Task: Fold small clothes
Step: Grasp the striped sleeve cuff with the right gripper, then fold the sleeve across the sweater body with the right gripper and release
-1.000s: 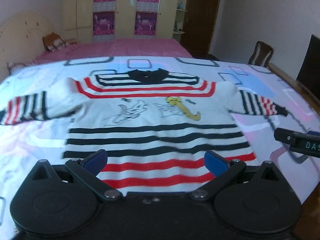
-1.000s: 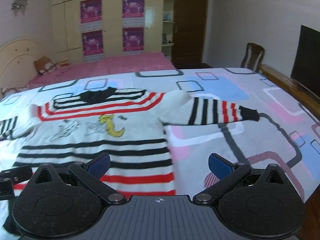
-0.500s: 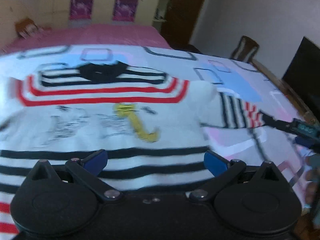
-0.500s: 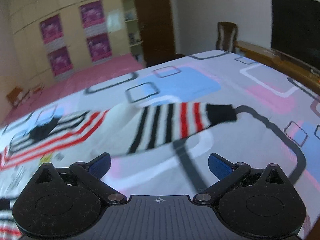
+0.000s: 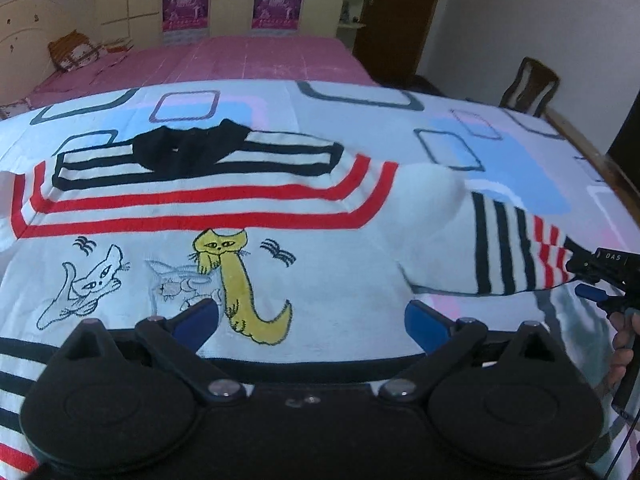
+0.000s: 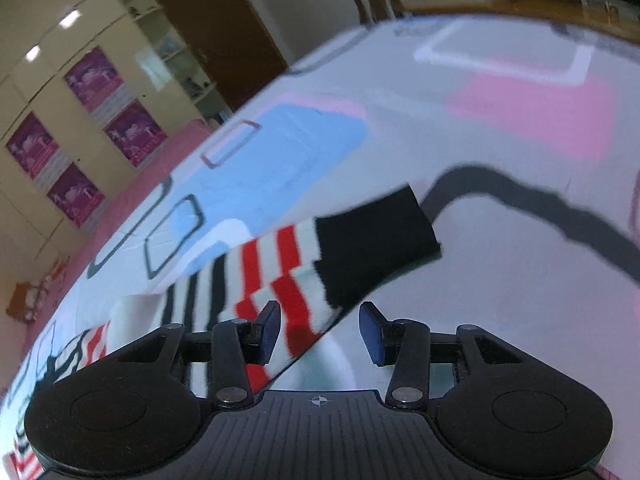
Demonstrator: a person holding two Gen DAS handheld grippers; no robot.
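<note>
The sweater (image 5: pixel 248 208) runs off the left wrist view's left edge, its hem hidden behind the left gripper (image 5: pixel 312 318). The right wrist view is motion-blurred; the sleeve (image 6: pixel 304 264) passes behind the right gripper (image 6: pixel 320 332), contact indiscernible.

Bedspread (image 6: pixel 500 280) beyond cuff (image 6: pixel 372 248) bare, passable.

Each of our two tools is a matte black plastic left gripper (image 5: pixel 312 322) or right gripper (image 6: pixel 320 334), with round housings, silver pivot screws and blue pads on scissor-link fingers (image 6: pixel 269 330). The right one carries a ribbed grip panel with a small white crosshair mark (image 6: pixel 319 401).
</note>
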